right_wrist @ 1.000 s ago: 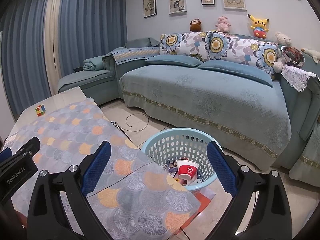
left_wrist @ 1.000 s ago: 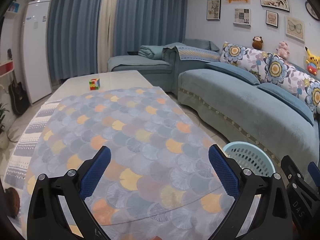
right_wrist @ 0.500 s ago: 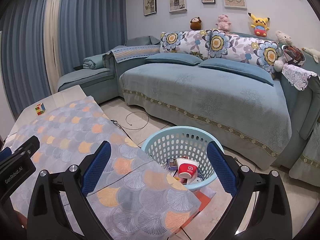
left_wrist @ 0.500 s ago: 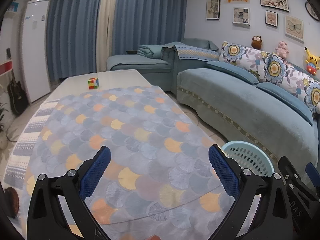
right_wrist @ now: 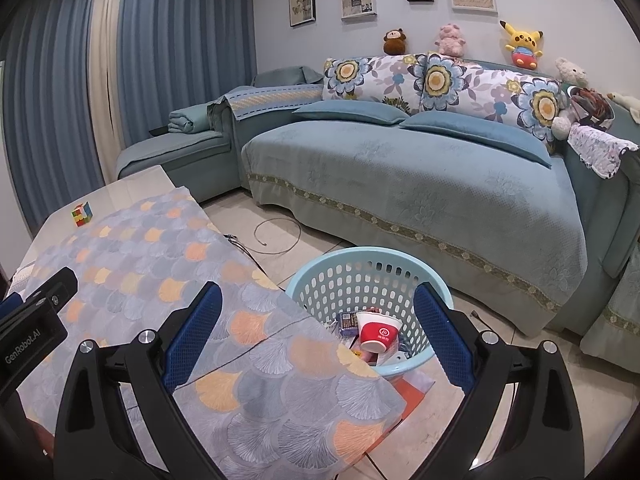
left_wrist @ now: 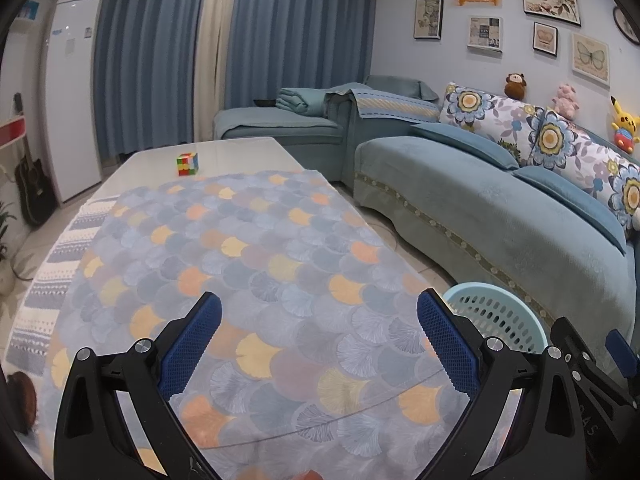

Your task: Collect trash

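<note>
A light blue plastic basket [right_wrist: 340, 280] stands on the floor off the table's right edge. It holds a red and white paper cup [right_wrist: 378, 332] and several small wrappers. The basket's rim also shows in the left wrist view [left_wrist: 496, 312]. My right gripper [right_wrist: 318, 336] is open and empty, hovering above the table corner and the basket. My left gripper [left_wrist: 320, 340] is open and empty above the patterned tablecloth [left_wrist: 240, 272]. The right gripper's body shows at the left view's lower right [left_wrist: 588, 364].
A colourful puzzle cube [left_wrist: 187, 164] sits at the far end of the white table [left_wrist: 232, 152]. A blue sofa [right_wrist: 420, 184] with floral cushions runs along the right. A cable [right_wrist: 276, 236] lies on the tiled floor. A white fridge [left_wrist: 72, 92] and a guitar [left_wrist: 34, 188] stand far left.
Both grippers stay open and empty. The views have shifted only slightly; the right view has drifted a little lower toward the basket.
</note>
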{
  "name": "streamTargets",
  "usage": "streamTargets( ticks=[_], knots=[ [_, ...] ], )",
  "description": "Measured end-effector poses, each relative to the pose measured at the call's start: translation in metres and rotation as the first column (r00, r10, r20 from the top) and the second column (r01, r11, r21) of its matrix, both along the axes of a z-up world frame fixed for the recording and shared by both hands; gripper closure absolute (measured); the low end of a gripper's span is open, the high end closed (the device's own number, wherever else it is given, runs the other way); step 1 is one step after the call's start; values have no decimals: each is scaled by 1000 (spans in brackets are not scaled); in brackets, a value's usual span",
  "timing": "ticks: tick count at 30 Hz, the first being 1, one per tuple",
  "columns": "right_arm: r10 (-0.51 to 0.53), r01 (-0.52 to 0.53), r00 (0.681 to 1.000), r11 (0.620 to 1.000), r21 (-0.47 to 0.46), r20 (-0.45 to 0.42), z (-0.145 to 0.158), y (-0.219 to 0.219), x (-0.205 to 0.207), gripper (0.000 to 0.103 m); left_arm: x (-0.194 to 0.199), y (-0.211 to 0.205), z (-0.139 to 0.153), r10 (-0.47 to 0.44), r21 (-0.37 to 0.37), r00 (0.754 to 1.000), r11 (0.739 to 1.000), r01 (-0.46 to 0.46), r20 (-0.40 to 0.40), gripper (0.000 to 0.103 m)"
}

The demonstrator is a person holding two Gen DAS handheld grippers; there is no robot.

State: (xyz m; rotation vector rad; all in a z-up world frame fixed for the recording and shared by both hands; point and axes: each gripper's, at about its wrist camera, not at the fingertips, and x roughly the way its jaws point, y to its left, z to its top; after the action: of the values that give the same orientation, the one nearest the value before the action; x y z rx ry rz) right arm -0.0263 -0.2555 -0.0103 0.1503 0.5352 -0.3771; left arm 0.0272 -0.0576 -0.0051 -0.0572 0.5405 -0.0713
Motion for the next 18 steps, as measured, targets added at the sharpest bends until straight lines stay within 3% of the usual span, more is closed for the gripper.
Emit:
streamTargets(
  ticks=[18],
  knots=[
    [4,-4,1000,1000,0,-5,0,-2,0,11,-1,-1,-2,-3,11,1000,1000,3,-2,8]
  ],
)
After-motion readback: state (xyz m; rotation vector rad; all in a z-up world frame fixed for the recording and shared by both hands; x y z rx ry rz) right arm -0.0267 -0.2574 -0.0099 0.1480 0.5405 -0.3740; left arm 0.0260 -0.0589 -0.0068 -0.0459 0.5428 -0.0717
